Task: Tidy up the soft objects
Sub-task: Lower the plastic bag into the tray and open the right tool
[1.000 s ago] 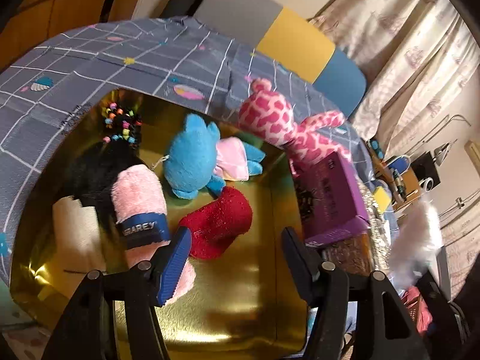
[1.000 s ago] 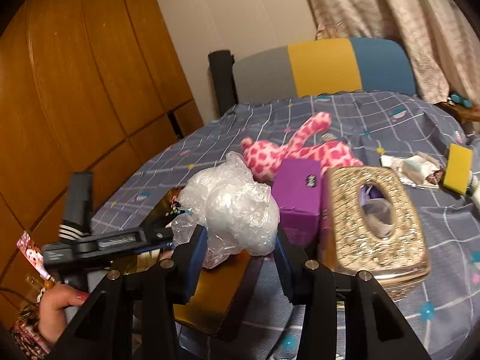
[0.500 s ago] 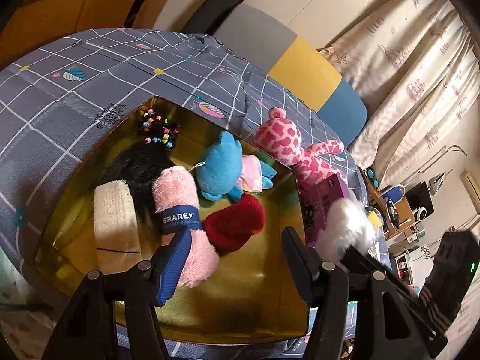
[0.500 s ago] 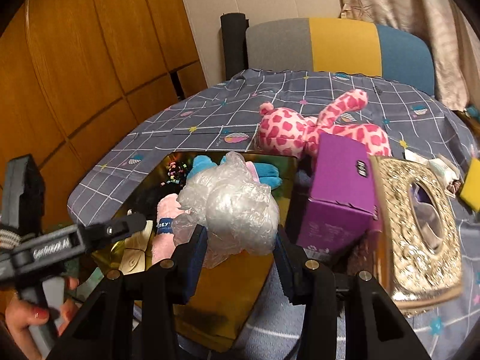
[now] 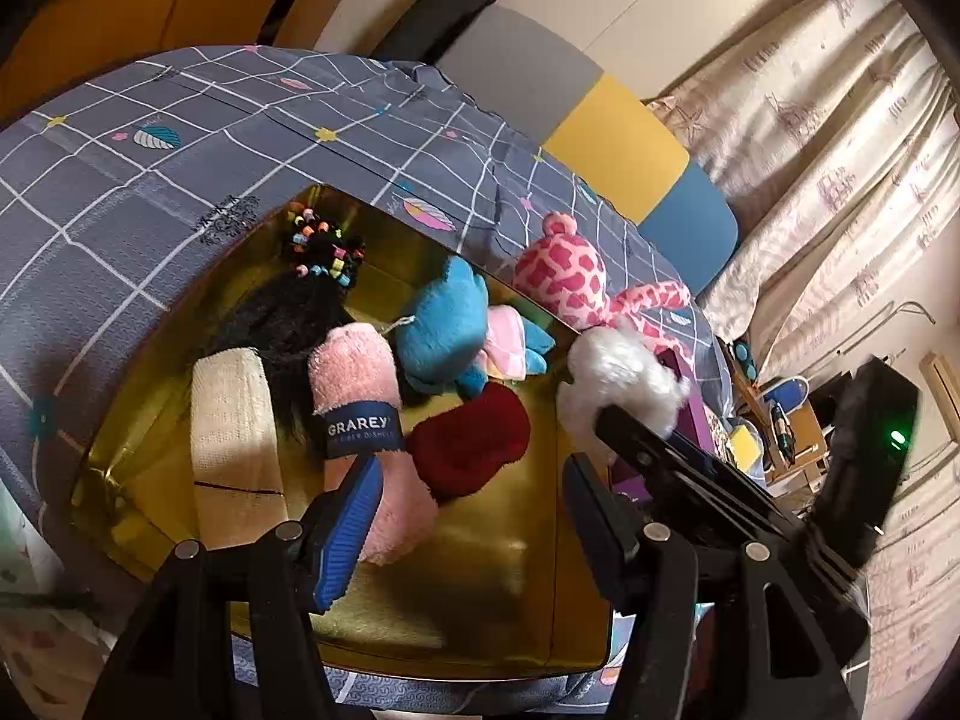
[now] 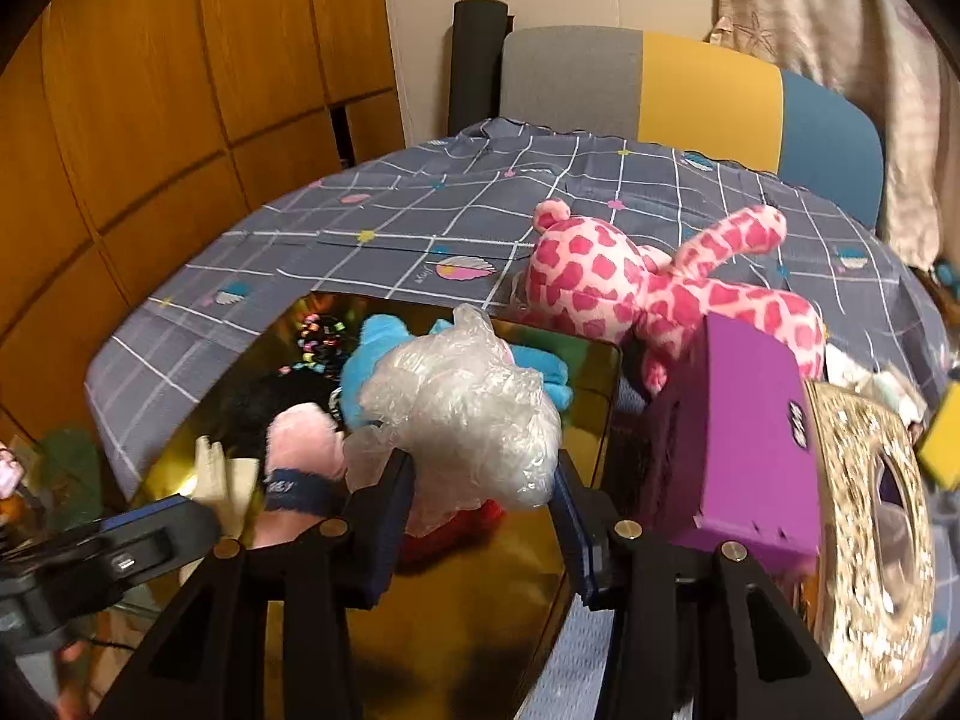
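Note:
A gold tray on the bed holds a cream cloth roll, a pink rolled cloth with a blue band, a black furry piece, a blue plush and a red plush. My left gripper hovers open and empty over the tray's near part. My right gripper holds a crumpled clear plastic bag above the tray's right side; its jaws are opening with the bag still between the pads. A pink spotted giraffe plush lies behind the tray.
A purple box and a glittery gold tissue box stand right of the tray. Beaded hair ties lie in the tray's far corner. A grey, yellow and blue headboard and curtains stand behind the bed.
My right gripper has carried the plastic bag leftward and down, from over the purple box to over the tray. The left gripper drew back a little, then held still.

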A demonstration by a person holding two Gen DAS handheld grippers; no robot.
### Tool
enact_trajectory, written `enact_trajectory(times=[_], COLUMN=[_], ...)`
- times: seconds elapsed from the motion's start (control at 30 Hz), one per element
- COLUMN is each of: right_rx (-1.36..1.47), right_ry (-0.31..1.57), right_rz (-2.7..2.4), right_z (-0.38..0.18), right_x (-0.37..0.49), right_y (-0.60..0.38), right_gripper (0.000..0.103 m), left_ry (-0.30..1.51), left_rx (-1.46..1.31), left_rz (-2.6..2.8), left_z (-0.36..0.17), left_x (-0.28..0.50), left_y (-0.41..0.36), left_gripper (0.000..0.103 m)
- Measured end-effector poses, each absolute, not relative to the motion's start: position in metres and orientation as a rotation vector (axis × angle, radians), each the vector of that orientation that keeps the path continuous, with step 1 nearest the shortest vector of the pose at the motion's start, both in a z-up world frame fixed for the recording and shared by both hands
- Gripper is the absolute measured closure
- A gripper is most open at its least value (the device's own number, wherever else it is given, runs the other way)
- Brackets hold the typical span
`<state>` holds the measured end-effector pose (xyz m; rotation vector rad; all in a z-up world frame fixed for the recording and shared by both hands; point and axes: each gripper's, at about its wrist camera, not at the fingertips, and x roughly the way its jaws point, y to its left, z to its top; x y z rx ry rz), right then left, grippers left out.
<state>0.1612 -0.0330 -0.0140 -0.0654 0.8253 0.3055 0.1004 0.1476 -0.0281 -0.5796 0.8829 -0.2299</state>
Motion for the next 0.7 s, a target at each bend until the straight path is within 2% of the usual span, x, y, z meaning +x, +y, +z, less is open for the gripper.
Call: enact_trajectory(times=[0.23,0.3,0.47,0.7], right_rx=[-0.172,-0.204,-0.242,-0.187], right_ry=[0.839,0.848,0.836,0.787], right_rz=[0.268,0.251,0.254,0.26], right_z=[-0.028,-0.033,-0.036,-0.017], right_x=[0.185,0.188,0.186,0.171], right_y=[-0.015,-0.01,0.0,-0.009], right_gripper=[0.056,0.052,0.033,0.029], left_ry=[0.878,0.883,0.892,0.893], left_rx=[-0.603,-0.604,-0.602,-0.612], left_rz=[-0.213,-0.211,-0.213,-0.205], left_z=[-0.027,-0.029,-0.03,-0.033], left_x=[0.101,0.101,0.102,0.102], left_y=[0.155,0.155,0.154,0.156], left_gripper=[0.04,0.04,0.04,0.04])
